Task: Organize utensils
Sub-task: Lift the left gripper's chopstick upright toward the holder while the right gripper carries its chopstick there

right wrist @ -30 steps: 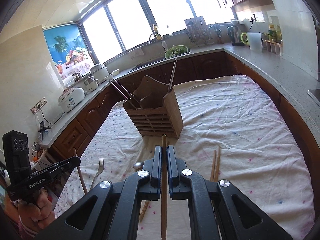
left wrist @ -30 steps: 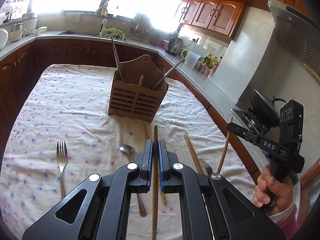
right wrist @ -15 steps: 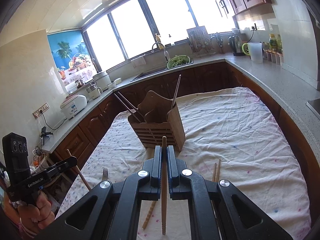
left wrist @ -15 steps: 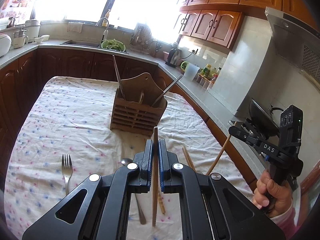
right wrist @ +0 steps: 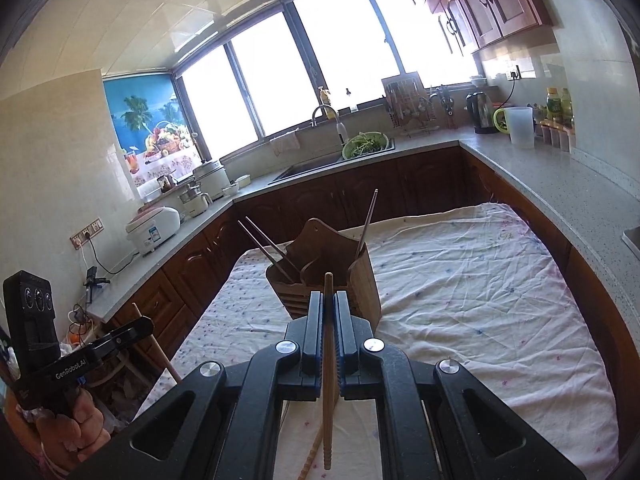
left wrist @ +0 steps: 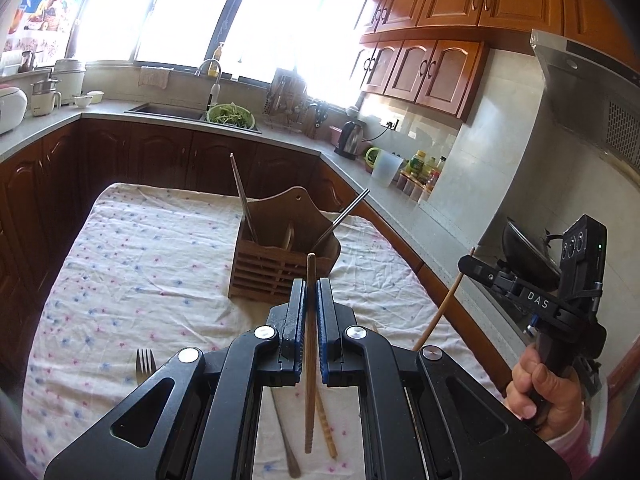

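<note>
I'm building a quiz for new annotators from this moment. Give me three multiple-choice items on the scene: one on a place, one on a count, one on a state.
1. Where does the wooden utensil holder stand?
A. On the cloth-covered table
B. In the sink
C. On the stove

2. How many forks show on the tablecloth in the left wrist view?
A. One
B. Three
C. Five

3. What is the left gripper doing?
A. Standing wide open
B. Shut on a wooden chopstick
C. Shut on a spoon

Answers:
1 A: the holder sits on the speckled cloth.
2 A: a single fork lies left of the gripper.
3 B: a wooden chopstick is pinched between its pads, clear of the cloth.
</note>
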### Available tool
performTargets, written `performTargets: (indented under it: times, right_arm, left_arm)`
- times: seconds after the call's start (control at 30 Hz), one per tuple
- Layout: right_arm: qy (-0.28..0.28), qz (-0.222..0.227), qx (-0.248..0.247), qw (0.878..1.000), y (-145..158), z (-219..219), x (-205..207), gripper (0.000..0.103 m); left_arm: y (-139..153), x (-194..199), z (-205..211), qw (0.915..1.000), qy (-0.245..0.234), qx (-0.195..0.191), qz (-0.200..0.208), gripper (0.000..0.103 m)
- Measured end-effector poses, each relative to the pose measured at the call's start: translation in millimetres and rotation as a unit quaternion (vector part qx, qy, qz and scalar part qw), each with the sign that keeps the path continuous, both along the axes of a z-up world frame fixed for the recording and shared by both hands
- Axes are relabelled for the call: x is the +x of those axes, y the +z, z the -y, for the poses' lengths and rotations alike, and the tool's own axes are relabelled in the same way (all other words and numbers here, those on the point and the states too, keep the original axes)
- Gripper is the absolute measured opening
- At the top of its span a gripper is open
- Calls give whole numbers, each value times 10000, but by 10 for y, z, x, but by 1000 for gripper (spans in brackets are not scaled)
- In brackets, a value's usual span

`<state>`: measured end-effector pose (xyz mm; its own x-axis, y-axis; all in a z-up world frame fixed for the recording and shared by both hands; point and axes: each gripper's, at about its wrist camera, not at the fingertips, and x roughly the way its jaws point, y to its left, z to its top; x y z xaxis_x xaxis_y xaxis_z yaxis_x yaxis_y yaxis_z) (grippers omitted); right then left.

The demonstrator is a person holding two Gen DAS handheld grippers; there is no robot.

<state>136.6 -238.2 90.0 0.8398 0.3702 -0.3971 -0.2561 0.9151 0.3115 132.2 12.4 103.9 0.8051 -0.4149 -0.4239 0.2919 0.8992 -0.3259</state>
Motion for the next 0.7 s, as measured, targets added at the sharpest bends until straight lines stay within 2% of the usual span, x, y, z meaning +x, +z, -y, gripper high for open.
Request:
performTargets:
  times: [0.33, 0.7]
  right_arm:
    - [-141, 434, 143, 9989, 340, 42, 362, 5]
    - [-323, 973, 164, 9946, 804, -25, 988, 5]
  left_arm:
    - [381, 340, -28, 9985, 191, 50, 505, 4]
    - [853, 1051, -113, 9910, 610, 107, 1187, 4]
